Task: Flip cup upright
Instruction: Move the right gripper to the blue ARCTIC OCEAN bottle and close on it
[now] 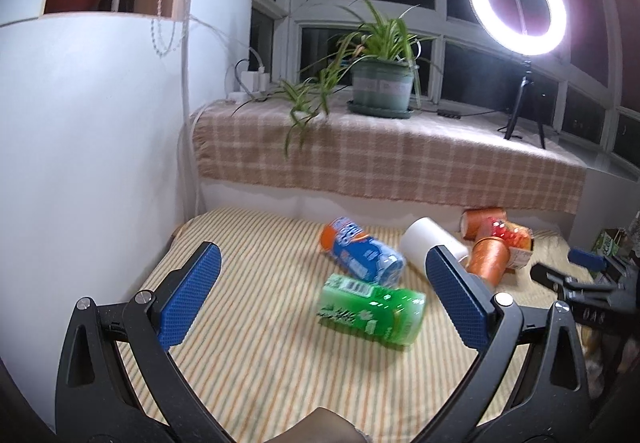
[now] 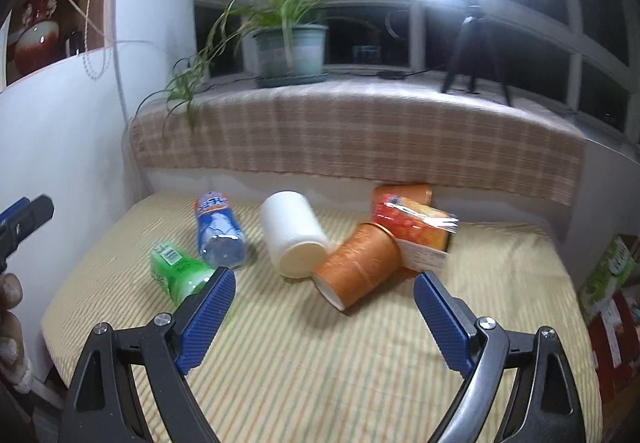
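Nothing done yet: white cup (image 2: 294,233) and orange cup (image 2: 358,265) lying sideways on striped tabletop (image 2: 320,363). Left gripper (image 1: 324,297) and right gripper (image 2: 324,317) hovering, jaws wide open, empty.

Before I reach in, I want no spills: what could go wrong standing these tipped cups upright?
1. The orange paper cup lies against the white cylindrical cup and the red-orange carton; lifting it may shift both.
2. The blue-labelled cup and green-labelled cup lie on their sides, close together, and could roll on the striped cloth.
3. Both views are blurred, so aiming the open right gripper may be off.
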The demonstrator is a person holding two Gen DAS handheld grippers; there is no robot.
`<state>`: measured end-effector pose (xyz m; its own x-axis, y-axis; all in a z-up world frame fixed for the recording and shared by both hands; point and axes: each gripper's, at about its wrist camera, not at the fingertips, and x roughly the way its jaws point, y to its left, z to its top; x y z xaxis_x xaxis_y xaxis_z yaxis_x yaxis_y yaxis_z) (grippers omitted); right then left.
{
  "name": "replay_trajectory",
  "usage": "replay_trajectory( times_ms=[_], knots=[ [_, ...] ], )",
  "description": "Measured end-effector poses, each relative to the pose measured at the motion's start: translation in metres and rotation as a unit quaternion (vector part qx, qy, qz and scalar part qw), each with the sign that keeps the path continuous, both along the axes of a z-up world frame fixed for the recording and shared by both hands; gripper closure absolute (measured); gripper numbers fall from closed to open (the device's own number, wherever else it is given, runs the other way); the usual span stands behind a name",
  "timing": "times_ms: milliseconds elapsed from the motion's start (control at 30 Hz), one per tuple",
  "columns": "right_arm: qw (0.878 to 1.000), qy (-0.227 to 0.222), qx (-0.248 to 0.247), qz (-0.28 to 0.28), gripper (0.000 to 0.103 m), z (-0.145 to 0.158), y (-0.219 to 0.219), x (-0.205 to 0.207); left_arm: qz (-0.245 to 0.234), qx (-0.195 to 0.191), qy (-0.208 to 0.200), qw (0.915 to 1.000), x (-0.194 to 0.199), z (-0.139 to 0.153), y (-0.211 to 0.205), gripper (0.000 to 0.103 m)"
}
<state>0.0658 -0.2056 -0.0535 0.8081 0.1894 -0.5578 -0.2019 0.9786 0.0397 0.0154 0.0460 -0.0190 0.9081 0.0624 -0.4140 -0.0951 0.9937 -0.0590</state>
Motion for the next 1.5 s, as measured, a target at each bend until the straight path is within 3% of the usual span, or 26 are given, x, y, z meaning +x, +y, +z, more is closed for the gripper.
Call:
replay_trajectory(
  times_ms=[500,733,1167,1500],
  knots=[
    [0.988,0.094,0.021,0.121,0.011,-0.007,0.054,0.103,0.062,0.004,0.046,0.997,-0.013,-0.031,0.052,0.0],
    [0.97,0.146,-0.012,0.194,0.017,-0.018,0.113,0.15,0.081,-0.003,0.061,0.9949,-0.019,-0.039,0.066,0.0],
    [0.943,0.223,-0.095,0.228,0.024,-0.066,0.195,0.205,0.107,-0.016,0.067,0.9919,-0.023,-0.043,0.092,0.0],
    [0.929,0.258,-0.133,0.229,0.03,-0.091,0.216,0.221,0.111,-0.023,0.068,0.9912,-0.023,-0.045,0.099,0.0]
  ],
)
